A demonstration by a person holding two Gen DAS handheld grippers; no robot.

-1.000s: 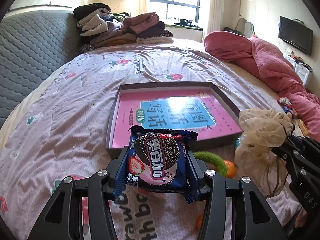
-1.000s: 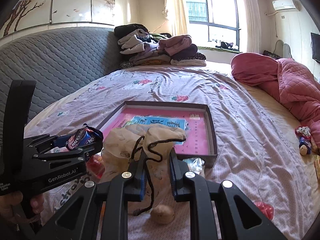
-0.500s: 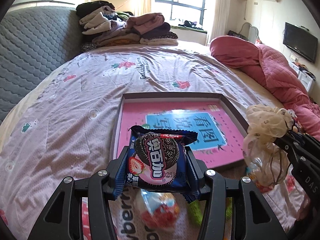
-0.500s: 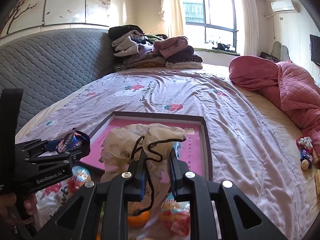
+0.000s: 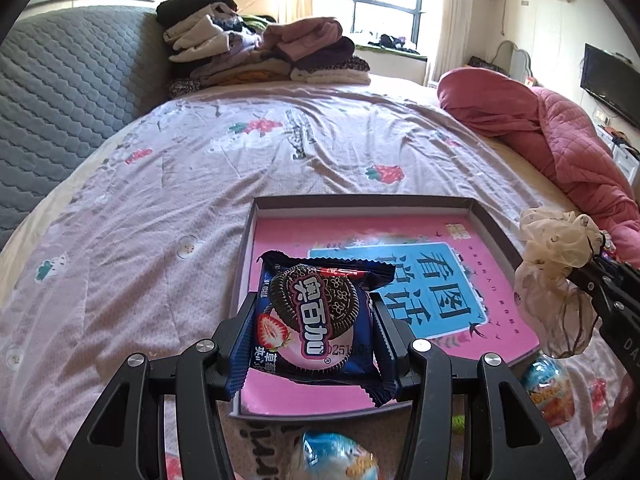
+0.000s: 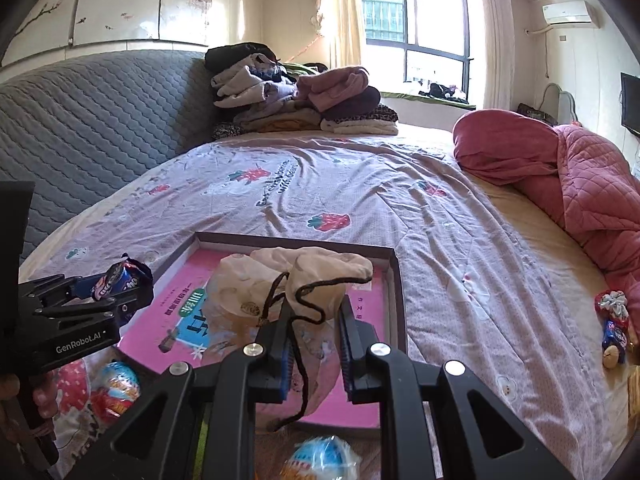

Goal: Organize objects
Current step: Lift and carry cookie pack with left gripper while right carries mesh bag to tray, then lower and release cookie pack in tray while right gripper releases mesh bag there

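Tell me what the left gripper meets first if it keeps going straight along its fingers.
Probably the pink book lying in the shallow tray; the left gripper, shut on the cookie packet, points down over it. Depth is uncertain.

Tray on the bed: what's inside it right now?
Inside the tray lies a pink book with a blue title panel, filling its floor. The held cookie packet and drawstring pouch cover parts of it; anything beneath the book is hidden.
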